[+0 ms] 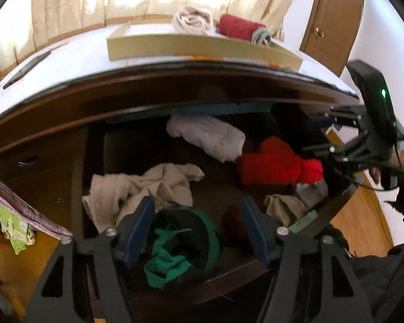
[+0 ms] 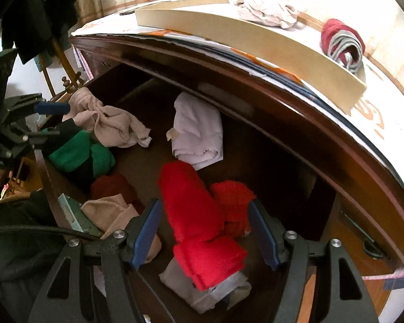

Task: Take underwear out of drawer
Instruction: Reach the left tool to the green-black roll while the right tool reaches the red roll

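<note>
Two tongs point down into one open wooden drawer [image 2: 296, 145]. The left tongs [image 1: 196, 228] stand partly open around a rumpled green-and-black garment [image 1: 183, 245], pads not visibly pressing. The right tongs [image 2: 204, 234] are likewise partly open astride a folded, fuzzy red garment [image 2: 199, 215]. Beyond them lie two crumpled beige cloths, one smooth folded white piece [image 2: 199, 132] and a dark red bundle [image 2: 110, 185].
</note>
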`<state>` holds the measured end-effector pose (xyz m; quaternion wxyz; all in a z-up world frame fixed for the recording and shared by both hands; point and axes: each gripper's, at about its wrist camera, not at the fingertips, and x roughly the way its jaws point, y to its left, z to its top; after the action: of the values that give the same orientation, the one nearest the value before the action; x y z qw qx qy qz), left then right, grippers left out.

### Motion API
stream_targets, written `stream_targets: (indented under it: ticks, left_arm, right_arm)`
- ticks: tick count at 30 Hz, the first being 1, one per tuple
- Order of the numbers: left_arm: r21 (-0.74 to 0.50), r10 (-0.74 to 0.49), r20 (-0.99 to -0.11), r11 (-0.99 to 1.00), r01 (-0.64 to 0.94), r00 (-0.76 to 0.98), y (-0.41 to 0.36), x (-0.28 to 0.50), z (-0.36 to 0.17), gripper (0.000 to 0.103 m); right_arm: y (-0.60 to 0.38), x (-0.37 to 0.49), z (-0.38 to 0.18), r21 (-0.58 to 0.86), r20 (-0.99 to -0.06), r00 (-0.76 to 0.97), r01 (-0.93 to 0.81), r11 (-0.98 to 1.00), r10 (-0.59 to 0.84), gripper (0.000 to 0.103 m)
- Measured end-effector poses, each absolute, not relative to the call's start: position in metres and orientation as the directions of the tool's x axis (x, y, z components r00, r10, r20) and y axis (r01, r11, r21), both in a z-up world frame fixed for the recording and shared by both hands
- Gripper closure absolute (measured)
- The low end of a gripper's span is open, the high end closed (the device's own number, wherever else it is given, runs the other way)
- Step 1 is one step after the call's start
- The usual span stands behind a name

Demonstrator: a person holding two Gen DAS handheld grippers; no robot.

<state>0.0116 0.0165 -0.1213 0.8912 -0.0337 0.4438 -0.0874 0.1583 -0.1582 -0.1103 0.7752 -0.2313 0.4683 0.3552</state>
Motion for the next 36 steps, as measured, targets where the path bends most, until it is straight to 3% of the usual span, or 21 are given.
stream_targets:
  ticks: [6, 8, 12, 31, 33, 34, 35, 36]
  left_arm:
    - [-0.155, -0.196, -0.813, 0.981, 0.121, 0.549, 0.020, 0.016, -0.131, 0.039]
    - [-0.165, -0.204, -0.821, 0.979, 0.120, 0.534, 0.021, 0.018, -0.134, 0.048]
    - [-0.182, -0.216, -0.838, 0.976, 0.117, 0.501, 0.022, 0.021, -0.143, 0.055]
    - [-0.218, -0.238, -0.867, 0.971, 0.098, 0.437, 0.026, 0.031, -0.164, 0.052]
    - [-0.225, -0.243, -0.866, 0.970, 0.093, 0.437, 0.028, 0.032, -0.165, 0.052]
    - [-0.228, -0.248, -0.864, 0.969, 0.097, 0.438, 0.028, 0.032, -0.165, 0.052]
    - [-0.228, -0.248, -0.862, 0.969, 0.100, 0.441, 0.028, 0.032, -0.165, 0.055]
    - [-0.222, -0.246, -0.860, 0.969, 0.106, 0.447, 0.027, 0.031, -0.165, 0.060]
  right_arm:
    - [-0.143, 0.162, -0.127, -0.037, -0.922, 0.259, -0.798, 0.602, 0.288, 0.035]
    - [-0.138, 0.162, -0.133, -0.037, -0.931, 0.244, -0.804, 0.593, 0.272, 0.035]
    - [-0.130, 0.161, -0.144, -0.039, -0.951, 0.204, -0.823, 0.566, 0.231, 0.035]
    - [-0.098, 0.167, -0.187, -0.060, -0.986, 0.132, -0.852, 0.520, 0.103, 0.035]
    - [-0.096, 0.168, -0.188, -0.058, -0.986, 0.131, -0.854, 0.517, 0.104, 0.038]
    - [-0.096, 0.169, -0.189, -0.052, -0.986, 0.127, -0.853, 0.519, 0.109, 0.046]
    - [-0.098, 0.173, -0.187, -0.043, -0.986, 0.122, -0.851, 0.523, 0.117, 0.053]
    - [-0.099, 0.174, -0.187, -0.031, -0.985, 0.114, -0.850, 0.525, 0.127, 0.054]
